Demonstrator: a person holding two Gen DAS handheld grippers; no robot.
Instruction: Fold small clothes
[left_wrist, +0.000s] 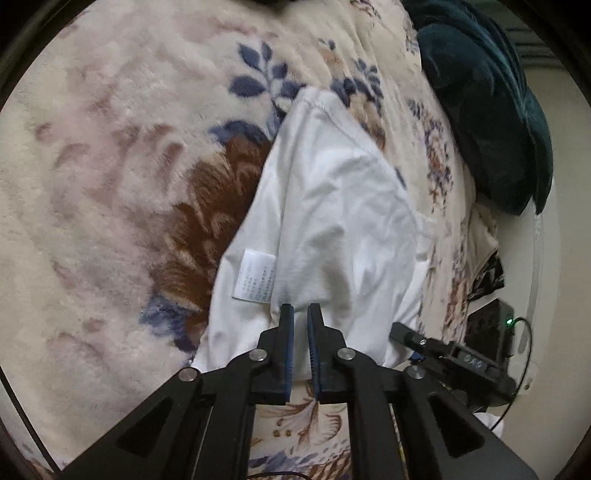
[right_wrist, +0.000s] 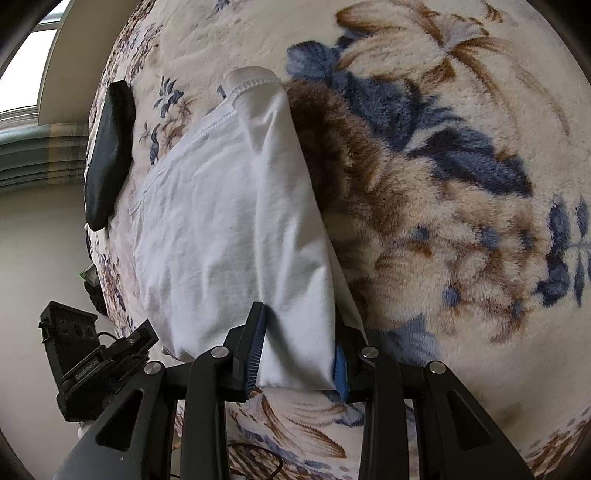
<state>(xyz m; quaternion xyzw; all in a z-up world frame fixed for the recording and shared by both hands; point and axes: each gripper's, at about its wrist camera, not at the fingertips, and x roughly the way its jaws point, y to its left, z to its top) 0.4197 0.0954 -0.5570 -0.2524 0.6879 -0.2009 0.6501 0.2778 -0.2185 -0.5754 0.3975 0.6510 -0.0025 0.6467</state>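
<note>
A small white cotton garment (left_wrist: 332, 221), folded lengthwise into a long wrinkled strip with stitched hems at its far end, lies on a fluffy cream blanket (left_wrist: 110, 184) patterned with blue and brown flowers. A white care label (left_wrist: 255, 275) is sewn near its near edge; the print is too small to read. The left hand-held gripper (left_wrist: 300, 314) is pinched shut on the cloth's near edge, and the right hand-held gripper (right_wrist: 301, 332) clamps a thick fold of it

- White garment (left_wrist: 332, 221): thin woven cloth, matt, softly creased; stitched hems; paper-like care label (left_wrist: 254, 275).
- Blanket (left_wrist: 110, 184): thick plush fleece, fuzzy, floral print.
- Left gripper (left_wrist: 301, 314): matt black plastic, blue ribbed pads, shiny metal pins.
- Cushion (left_wrist: 487, 122): dark teal velvety cloth.
</note>
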